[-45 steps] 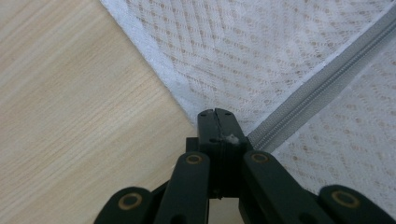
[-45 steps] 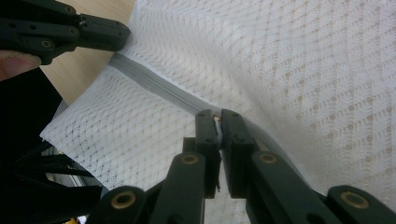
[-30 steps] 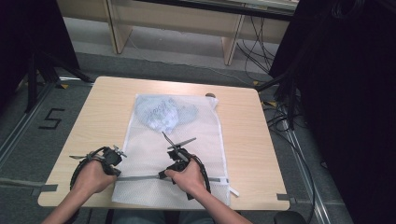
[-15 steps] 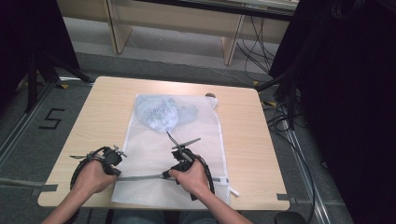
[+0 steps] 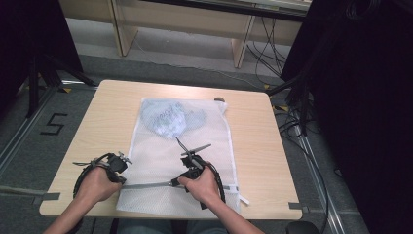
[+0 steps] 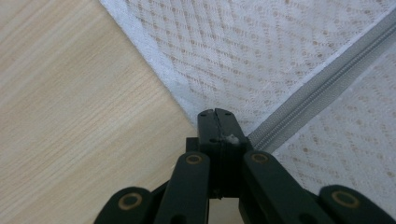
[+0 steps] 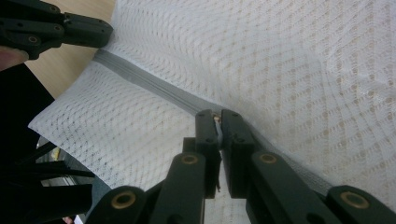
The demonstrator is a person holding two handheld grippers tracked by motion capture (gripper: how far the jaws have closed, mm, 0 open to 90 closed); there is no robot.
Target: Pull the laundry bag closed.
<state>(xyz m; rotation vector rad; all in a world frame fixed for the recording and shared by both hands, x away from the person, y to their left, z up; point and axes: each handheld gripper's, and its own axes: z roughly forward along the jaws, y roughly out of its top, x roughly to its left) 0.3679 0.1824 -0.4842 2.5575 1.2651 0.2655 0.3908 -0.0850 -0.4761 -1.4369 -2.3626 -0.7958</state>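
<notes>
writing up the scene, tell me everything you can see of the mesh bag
The mesh bag is white netting with a diamond weave, lying flat on the table. A grey zipper runs across its near end. A pale blue bundle shows through its far end. The left gripper pinches the zipper's end; the right gripper grips a small part on the zipper line.

One bench (image 5: 107, 126) carries one mesh bag (image 5: 204, 136). One grey zipper (image 5: 146, 185) crosses the bag near its front edge, and one bluish bundle (image 5: 165, 117) lies inside it. Two grippers, left (image 5: 127, 158) and right (image 5: 171, 183), sit at the zipper.
</notes>
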